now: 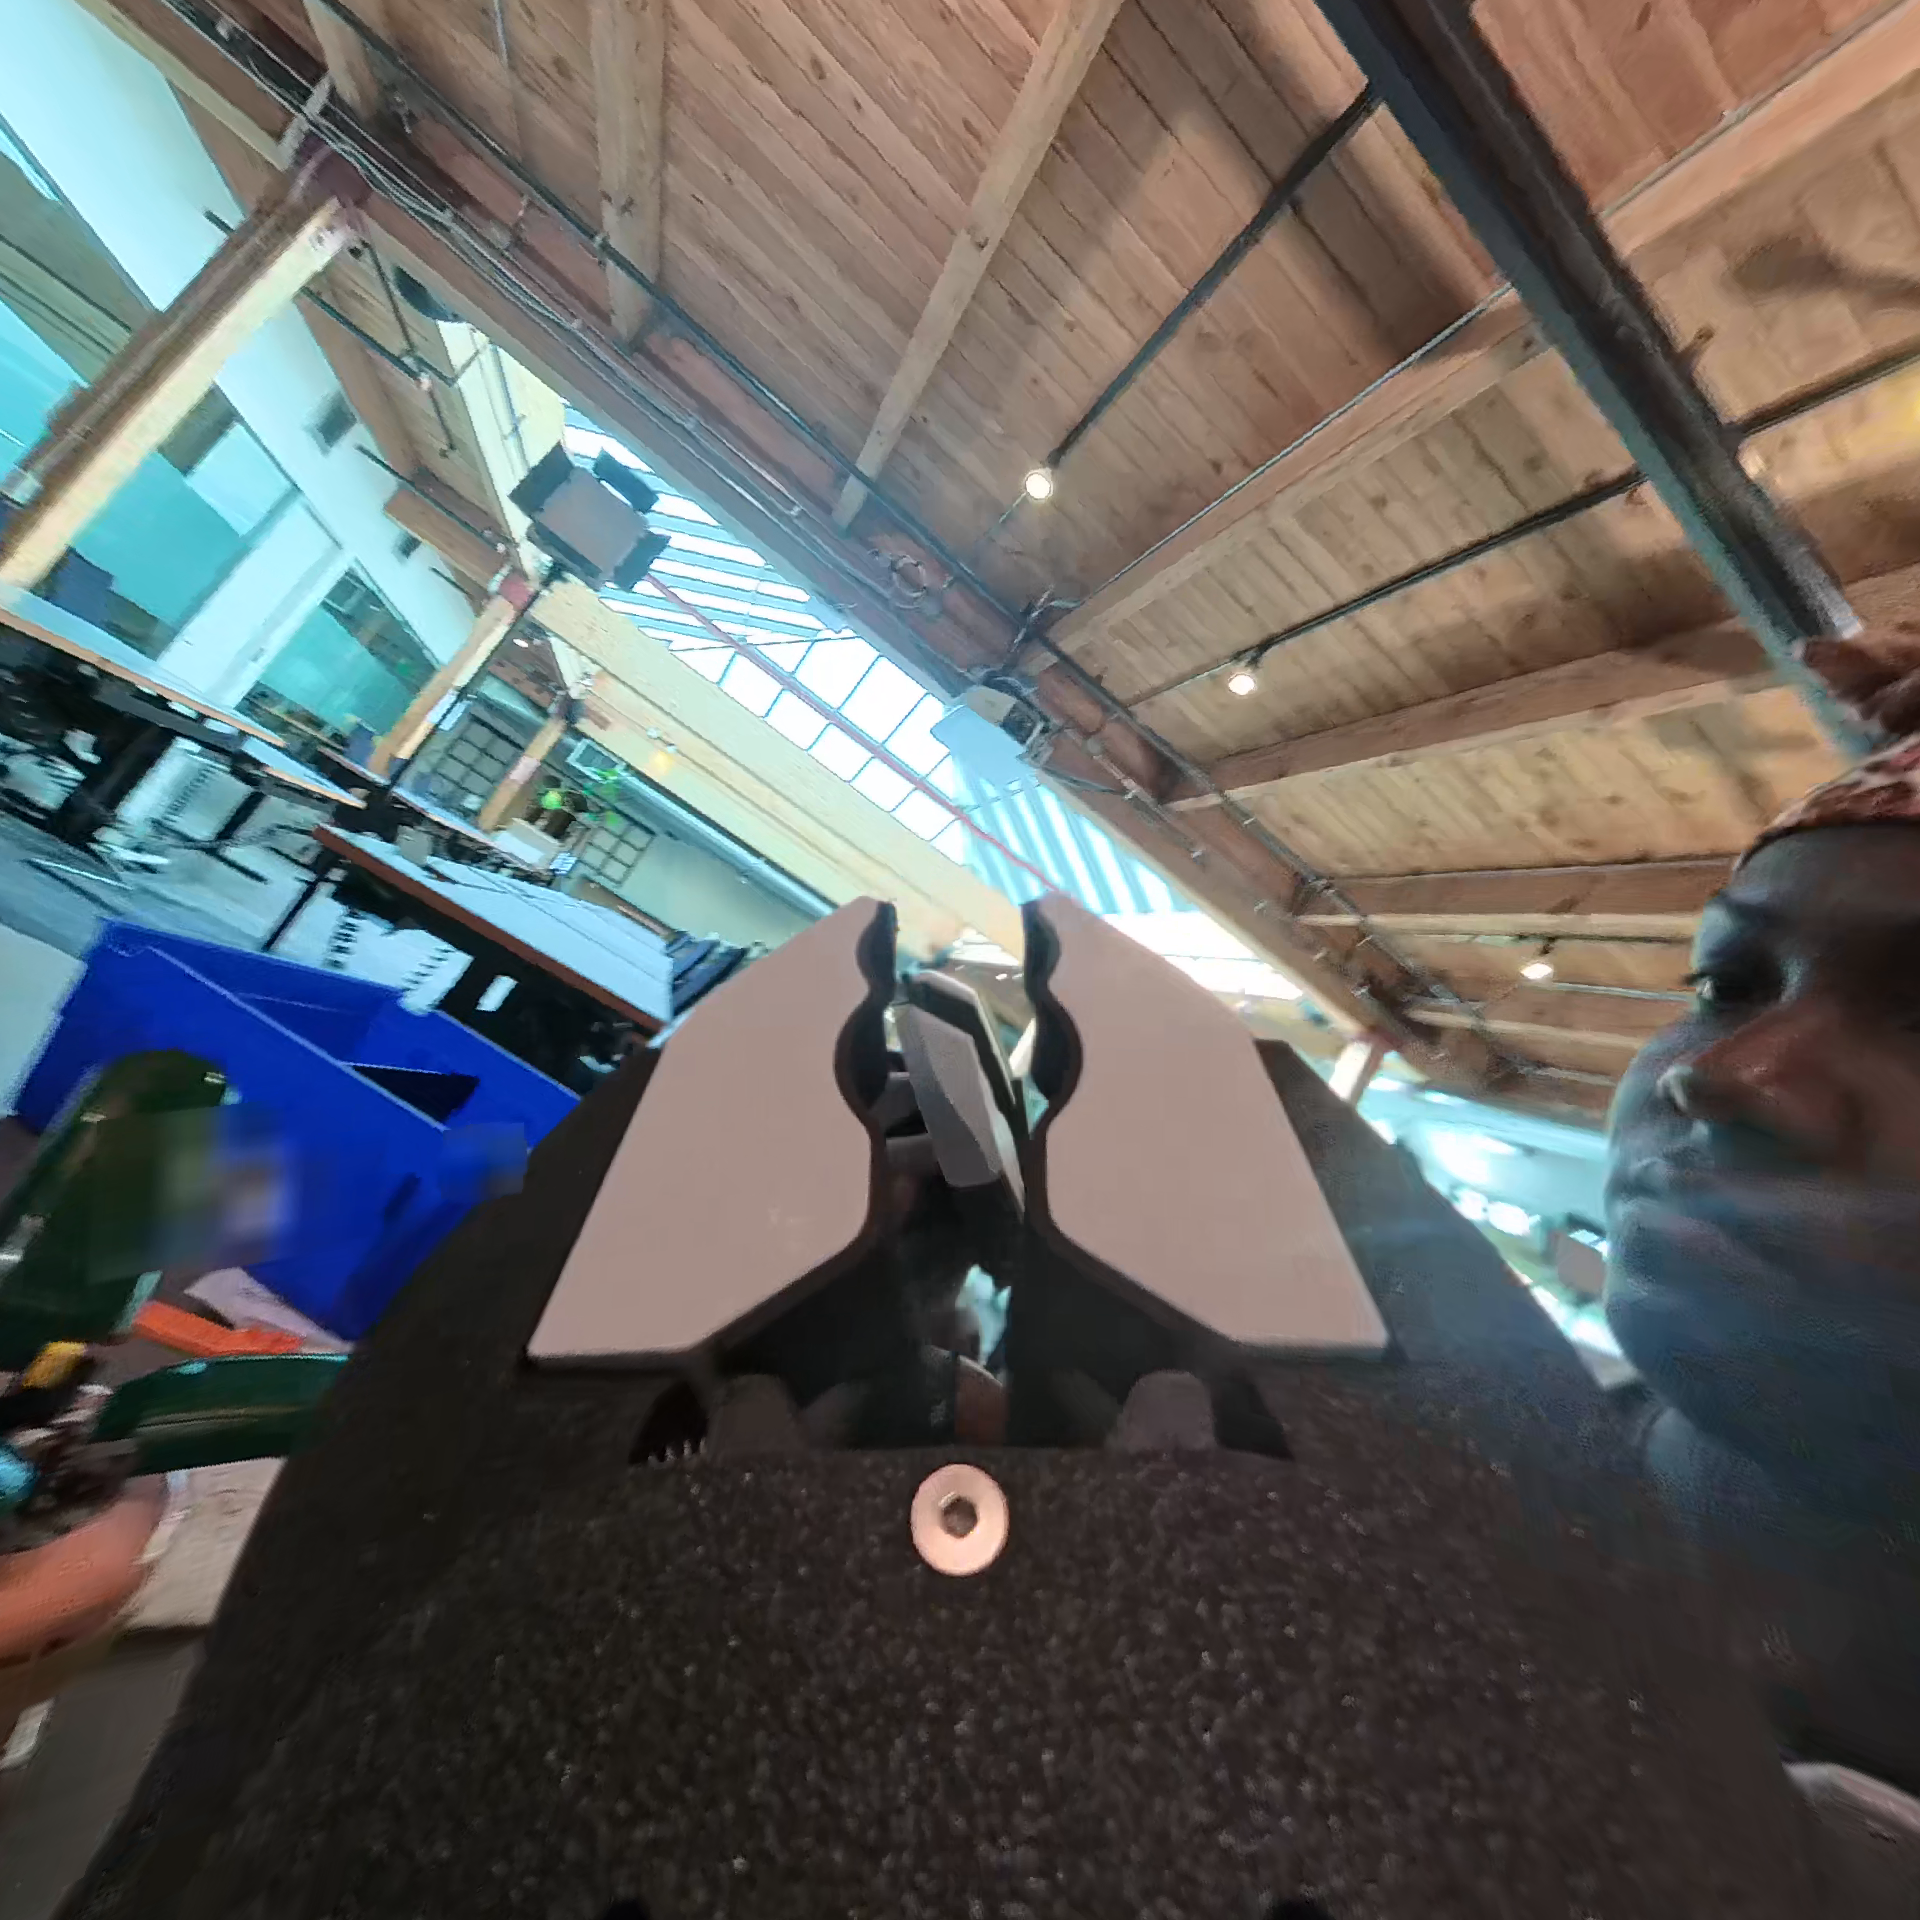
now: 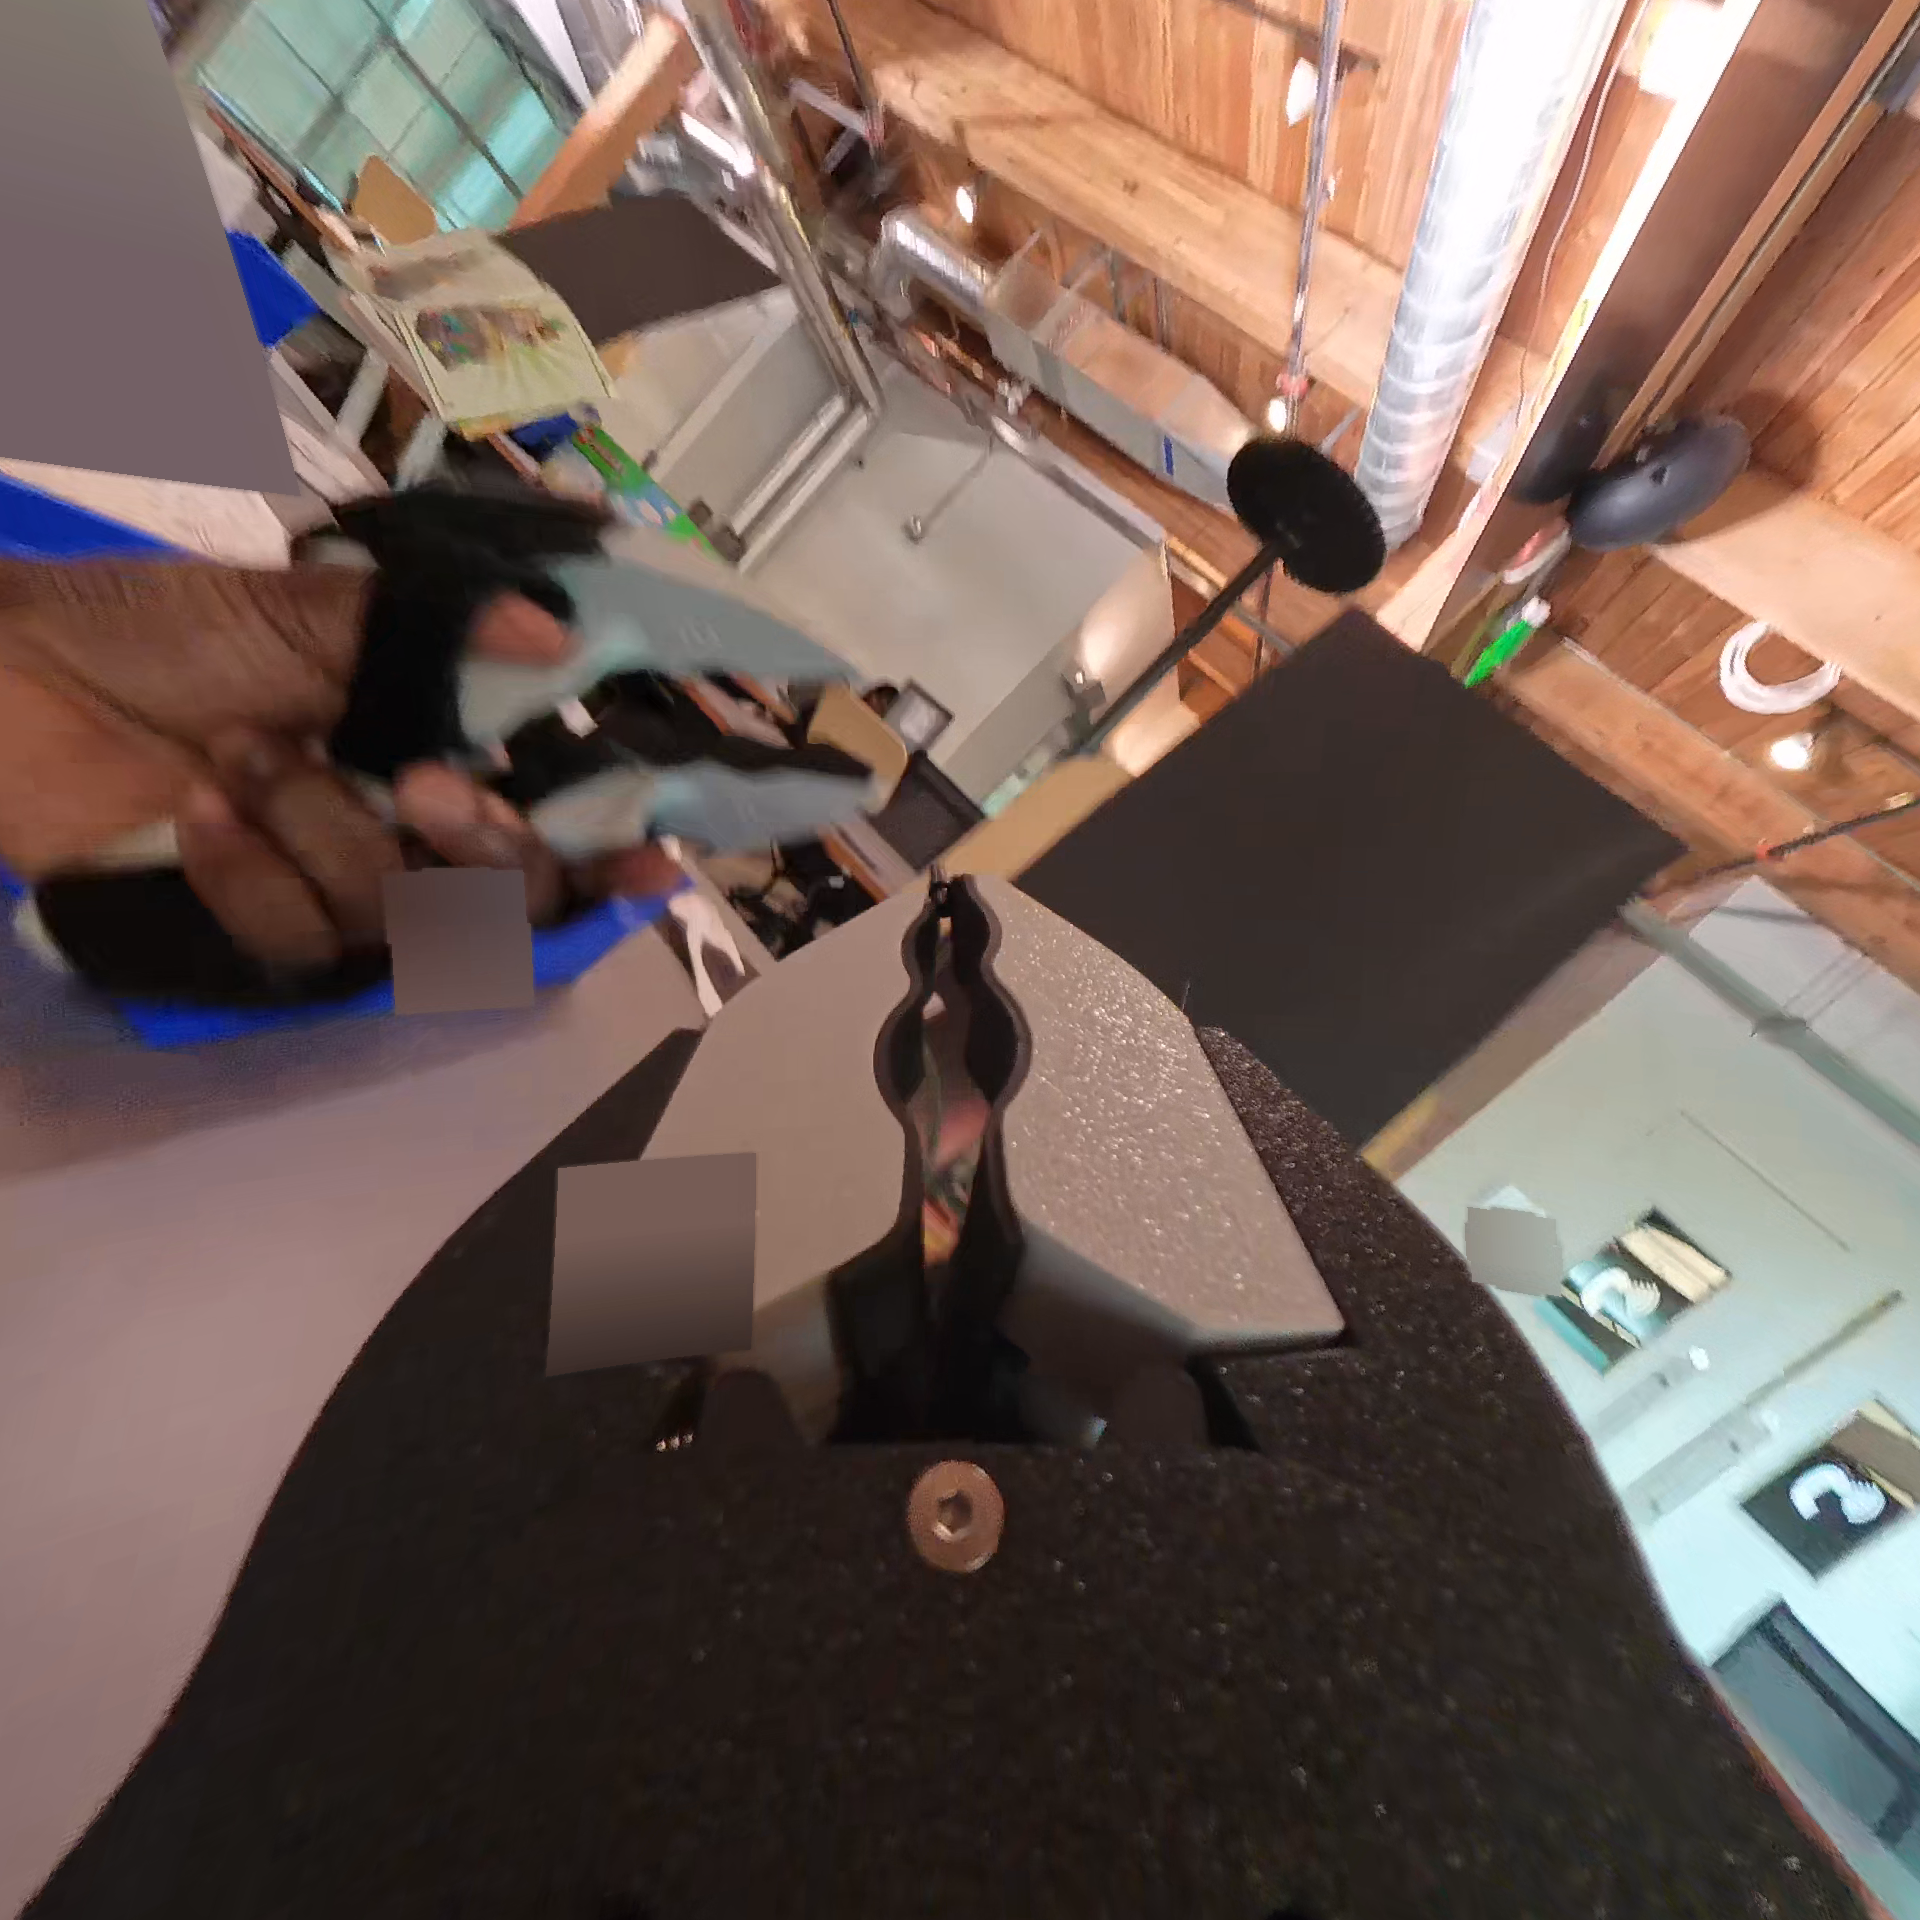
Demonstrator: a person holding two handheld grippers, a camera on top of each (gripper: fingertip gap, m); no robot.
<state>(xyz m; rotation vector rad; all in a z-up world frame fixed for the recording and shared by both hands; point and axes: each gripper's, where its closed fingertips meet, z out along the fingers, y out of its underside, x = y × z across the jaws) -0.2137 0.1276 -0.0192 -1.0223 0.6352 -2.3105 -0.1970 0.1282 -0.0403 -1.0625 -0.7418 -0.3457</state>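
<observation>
My left gripper (image 1: pixel 958 914) points up at the wooden ceiling (image 1: pixel 1195 260) — its fingers (image 1: pixel 748 1132) stand a little apart, nothing held between them. Through the gap shows the other gripper, blurred. A blue bin (image 1: pixel 301 1081) sits low to the left, a person at the right edge.

My right gripper (image 2: pixel 954 896) has its fingers (image 2: pixel 1132 1153) almost together at the tips, empty. Left of it, well apart, a hand (image 2: pixel 239 790) holds the left gripper (image 2: pixel 831 727), its fingers spread — beyond, a black panel (image 2: pixel 1340 862) under the ceiling.
</observation>
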